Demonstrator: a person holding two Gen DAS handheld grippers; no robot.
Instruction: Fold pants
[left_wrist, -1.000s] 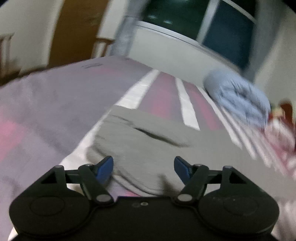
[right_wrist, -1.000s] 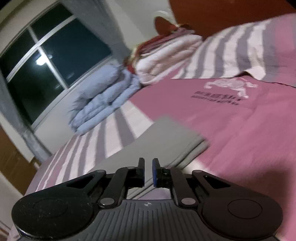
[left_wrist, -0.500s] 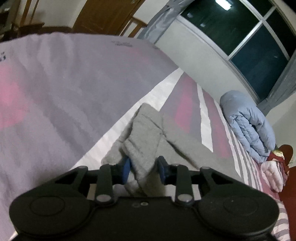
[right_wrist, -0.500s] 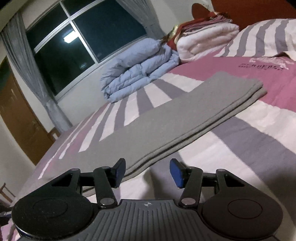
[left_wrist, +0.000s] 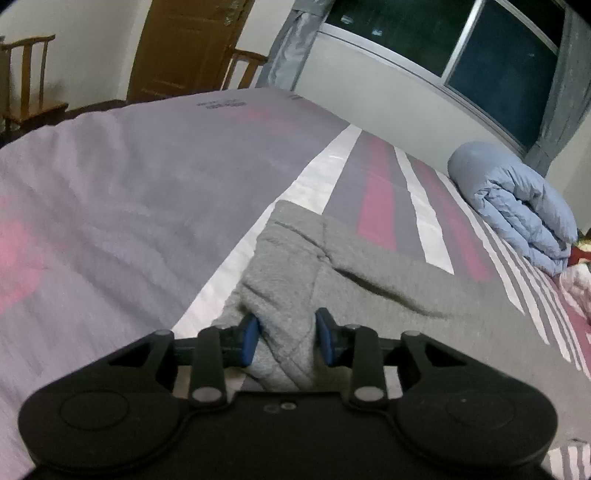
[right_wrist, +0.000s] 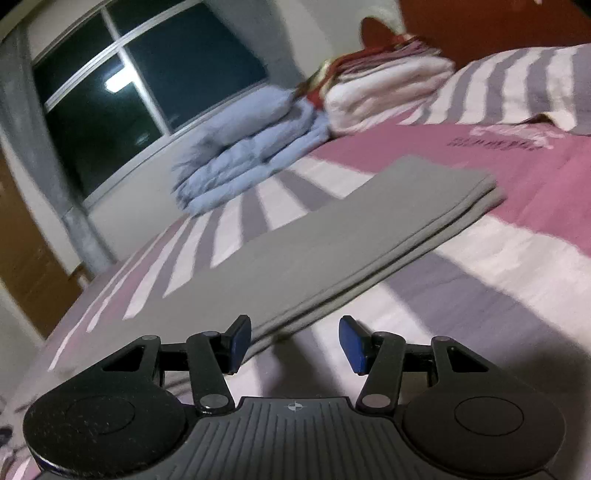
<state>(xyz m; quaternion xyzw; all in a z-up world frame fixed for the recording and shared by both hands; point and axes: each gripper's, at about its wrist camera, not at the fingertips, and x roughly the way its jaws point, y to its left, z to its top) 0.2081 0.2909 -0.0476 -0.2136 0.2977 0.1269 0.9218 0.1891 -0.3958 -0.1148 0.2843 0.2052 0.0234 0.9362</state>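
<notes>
Grey pants (left_wrist: 354, 295) lie on a striped bed. In the left wrist view the waist end is bunched up and my left gripper (left_wrist: 286, 341) is shut on a thick fold of it, blue pads pressing the cloth from both sides. In the right wrist view the pants (right_wrist: 325, 251) lie flat as a long folded strip running away to the right. My right gripper (right_wrist: 295, 341) is open and empty, just above the bed at the strip's near edge, its left pad beside the cloth.
A folded light-blue duvet (left_wrist: 517, 206) lies near the window wall, also in the right wrist view (right_wrist: 251, 155). Folded white and red bedding (right_wrist: 384, 85) is stacked beyond it. A striped pillow (right_wrist: 517, 85) lies at far right. Wooden chairs (left_wrist: 26, 81) and a door (left_wrist: 184, 48) stand past the bed.
My left gripper closed on the bunched waist end and keeps holding it. My right gripper opened and now hovers open at the near edge of the folded strip.
</notes>
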